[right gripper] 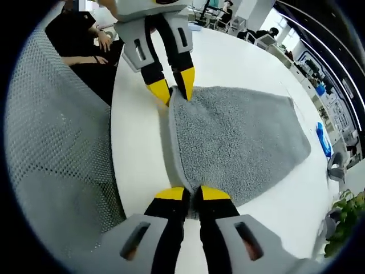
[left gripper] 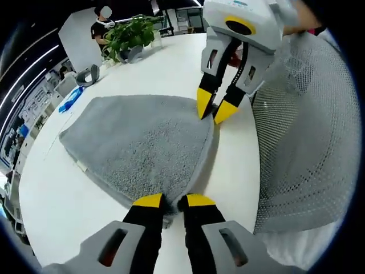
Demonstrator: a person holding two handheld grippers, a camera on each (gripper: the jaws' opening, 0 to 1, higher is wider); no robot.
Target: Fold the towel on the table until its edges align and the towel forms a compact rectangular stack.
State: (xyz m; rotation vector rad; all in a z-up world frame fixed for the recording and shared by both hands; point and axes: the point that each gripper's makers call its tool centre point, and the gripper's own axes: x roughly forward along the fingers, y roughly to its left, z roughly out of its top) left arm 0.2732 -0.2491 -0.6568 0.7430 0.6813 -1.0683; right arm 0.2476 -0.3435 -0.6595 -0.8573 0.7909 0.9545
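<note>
We worked at a broad white table (left gripper: 171, 68), with a grey mesh chair back (left gripper: 308, 137) pressed close to its near rim, and on that table the grey towel (left gripper: 142, 142) lay spread flat, already doubled so far as we could judge from the layered thickness along its near edge. That edge ran along the side of the table nearest the chair, and both tools had hold of it, one at each corner. The left gripper (left gripper: 170, 201) had its yellow-tipped jaws clenched on one near corner of the towel, and the right gripper (right gripper: 191, 194) was likewise pinched tight on the other corner, each appearing in the other's view at the far end of the same edge. We judged the step in hand to be lifting this edge and carrying it across to the far edge (right gripper: 296, 123). To do it well, we thought both corners should rise together and travel level, keeping the edge taut between them so the cloth did not sag or twist, and land squarely on the far corners before either grip let go. A potted plant (left gripper: 128, 35) and a blue item (left gripper: 71, 100) sat well beyond the towel, clear of the fold's path.
</note>
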